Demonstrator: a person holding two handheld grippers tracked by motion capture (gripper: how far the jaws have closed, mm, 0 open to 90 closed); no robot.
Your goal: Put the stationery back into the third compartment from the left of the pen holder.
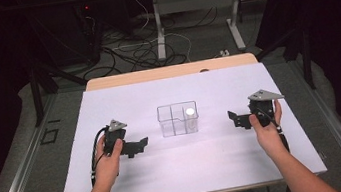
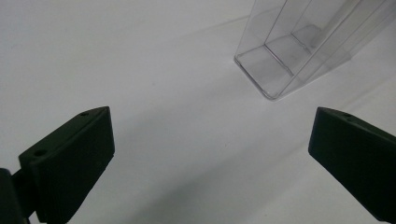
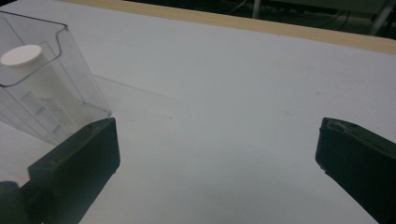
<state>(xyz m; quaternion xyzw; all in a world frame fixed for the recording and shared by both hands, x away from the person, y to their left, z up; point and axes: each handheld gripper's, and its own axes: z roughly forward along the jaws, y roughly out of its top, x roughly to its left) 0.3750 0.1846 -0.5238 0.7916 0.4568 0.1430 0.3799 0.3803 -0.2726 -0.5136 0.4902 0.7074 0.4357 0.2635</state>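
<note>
High view: a clear plastic bin (image 1: 178,119) stands near the middle of the desk (image 1: 123,100), which is covered with a pale sheet. The bin is split into compartments by clear walls. A white bottle (image 1: 191,116) with a round white cap stands upright in the right-hand compartment; the left side holds nothing visible.

Left tool (image 1: 141,144) sits left of the bin, held in the person's left hand (image 1: 109,160), jaws pointing toward the bin, apart from it. Right tool (image 1: 233,118) sits right of the bin, held in the right hand (image 1: 262,126), jaws pointing left toward the bin, also apart from it. Bin lies between the two tools.

Left gripper view: the left tool (image 2: 210,154) has its jaws spread wide, released, bare desk between them. A lower corner of the bin (image 2: 299,46) shows at upper right, ahead of the jaws, not touched.

Right gripper view: the right tool (image 3: 217,161) has its jaws spread wide, released, nothing between them. The bin (image 3: 70,84) stands at upper left, just beyond the left jaw; whether that jaw touches it cannot be told. The bottle (image 3: 32,79) stands inside, against the bin's near wall, a printed label on its side.
</note>
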